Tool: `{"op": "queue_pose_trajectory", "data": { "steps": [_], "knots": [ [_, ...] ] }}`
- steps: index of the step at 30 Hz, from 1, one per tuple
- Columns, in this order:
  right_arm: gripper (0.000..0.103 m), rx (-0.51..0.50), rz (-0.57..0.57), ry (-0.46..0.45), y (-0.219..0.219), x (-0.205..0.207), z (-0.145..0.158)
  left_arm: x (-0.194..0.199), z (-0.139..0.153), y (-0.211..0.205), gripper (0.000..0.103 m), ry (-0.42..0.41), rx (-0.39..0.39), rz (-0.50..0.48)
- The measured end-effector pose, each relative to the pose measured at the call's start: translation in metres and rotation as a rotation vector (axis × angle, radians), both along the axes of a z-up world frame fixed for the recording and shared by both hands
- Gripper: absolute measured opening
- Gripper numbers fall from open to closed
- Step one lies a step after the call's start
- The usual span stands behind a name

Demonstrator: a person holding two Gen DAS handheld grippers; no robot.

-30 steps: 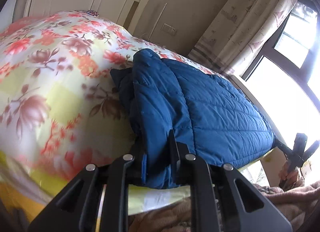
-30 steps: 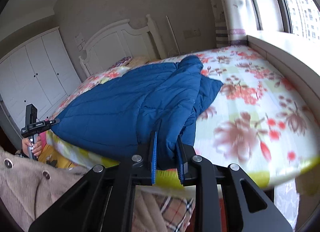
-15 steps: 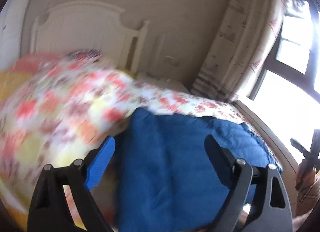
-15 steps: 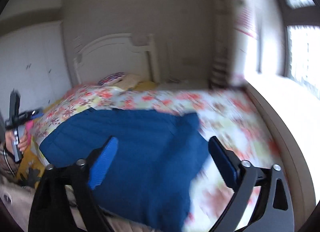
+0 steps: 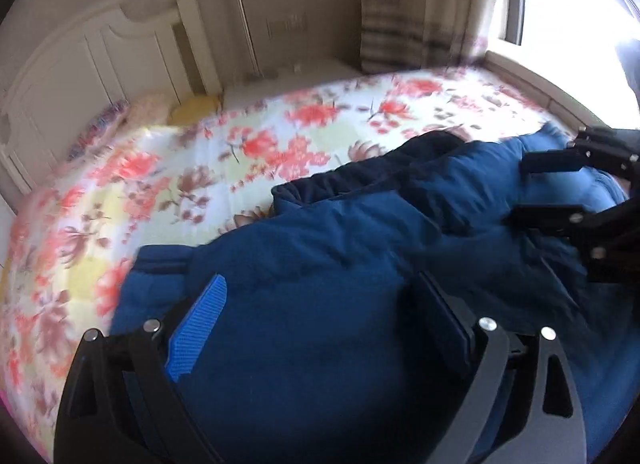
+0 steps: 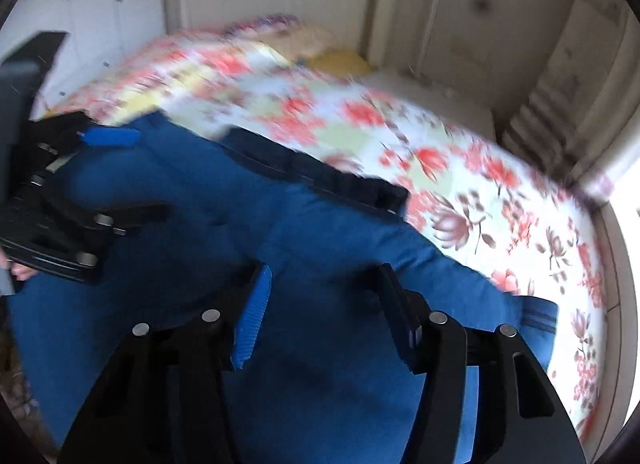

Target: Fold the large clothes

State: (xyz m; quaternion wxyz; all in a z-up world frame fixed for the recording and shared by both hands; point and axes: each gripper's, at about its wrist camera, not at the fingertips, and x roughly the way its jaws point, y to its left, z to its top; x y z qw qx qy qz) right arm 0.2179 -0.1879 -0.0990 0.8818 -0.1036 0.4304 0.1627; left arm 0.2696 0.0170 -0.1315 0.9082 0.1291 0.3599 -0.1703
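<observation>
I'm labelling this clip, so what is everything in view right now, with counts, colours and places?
padded jacket: one, dark blue, lying across the near part of the bed, under both grippers.
floral bedspread: one, white and yellow with red flowers, covering the bed.
headboard: one, white, at the far end of the bed.
pillows: blurred, yellowish and patterned, against the headboard; count unclear.
curtain: one, beige with stripes, beside the window.
window: one, bright, far right in the left wrist view.
left gripper: black, blue pads, jaws wide open above the jacket.
right gripper: black, jaws just been closing, nothing pinched.
</observation>
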Motion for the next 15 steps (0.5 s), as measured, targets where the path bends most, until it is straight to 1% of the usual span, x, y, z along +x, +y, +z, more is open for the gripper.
{"op": "queue_pose_trajectory", "data": {
  "steps": [2, 4, 6, 7, 8, 9, 11, 13, 14, 15],
  "knots": [
    [0.055, 0.064, -0.031, 0.019, -0.009, 0.012, -0.003, 0.022, -0.002, 0.001, 0.094, 0.026, -0.005, 0.029],
    [0.055, 0.101, -0.073, 0.026, -0.020, 0.019, -0.007, 0.043, -0.004, 0.004, 0.095, 0.036, -0.018, 0.059],
    [0.055, 0.154, -0.095, 0.043, -0.030, 0.024, -0.011, 0.058, -0.007, 0.007, 0.101, 0.046, -0.036, 0.071],
    [0.055, 0.171, -0.103, 0.046, -0.033, 0.023, -0.011, 0.066, -0.011, 0.009, 0.101, 0.064, -0.051, 0.075],
    [0.056, 0.182, -0.104, 0.048, -0.035, 0.023, -0.012, 0.073, -0.016, 0.012, 0.101, 0.093, -0.082, 0.077],
    [0.056, 0.180, -0.105, 0.051, -0.034, 0.023, -0.012, 0.075, -0.017, 0.013, 0.101, 0.102, -0.098, 0.080],
    [0.056, 0.134, -0.111, 0.064, -0.028, 0.025, -0.010, 0.074, -0.018, 0.015, 0.101, 0.101, -0.111, 0.083],
    [0.057, 0.046, -0.159, 0.057, -0.013, 0.022, 0.000, 0.071, -0.019, 0.014, 0.101, 0.080, -0.098, 0.086],
    [0.057, 0.027, -0.154, 0.042, -0.004, 0.019, 0.006, 0.069, -0.019, 0.013, 0.101, 0.070, -0.086, 0.089],
    [0.057, 0.027, -0.112, 0.011, 0.009, 0.013, 0.013, 0.068, -0.020, 0.011, 0.101, 0.060, -0.070, 0.093]
  ]
}}
